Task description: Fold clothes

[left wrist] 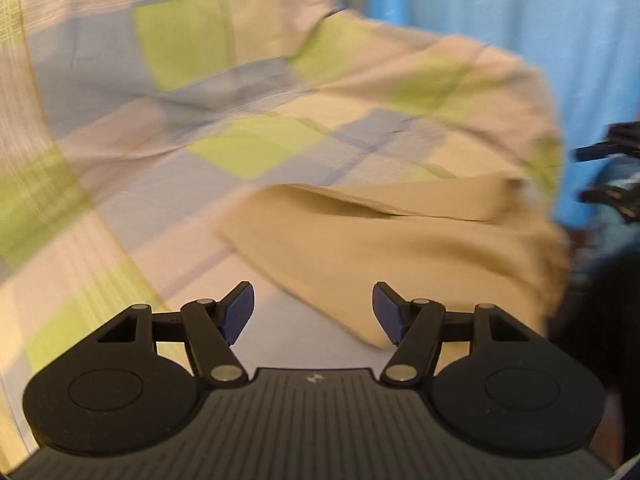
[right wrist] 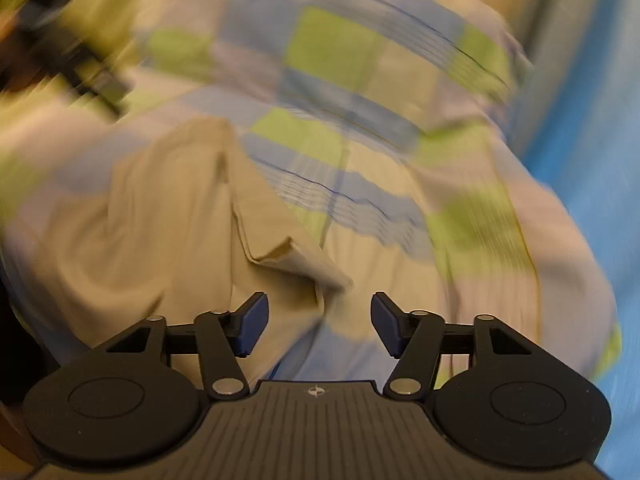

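On the checked bedsheet [left wrist: 168, 92], toward 12 o'clock of both wide-open, empty grippers, left gripper [left wrist: 313, 312] and right gripper [right wrist: 319, 322], lies a plain beige garment [left wrist: 400, 256], creased, with 1 flap folded over.

checked bedsheet [left wrist: 120, 80] in green, blue, cream squares covers the bed; blue wall [left wrist: 520, 8] behind its far edge

Blurred, close views over shared bedsheet [left wrist: 120, 80].
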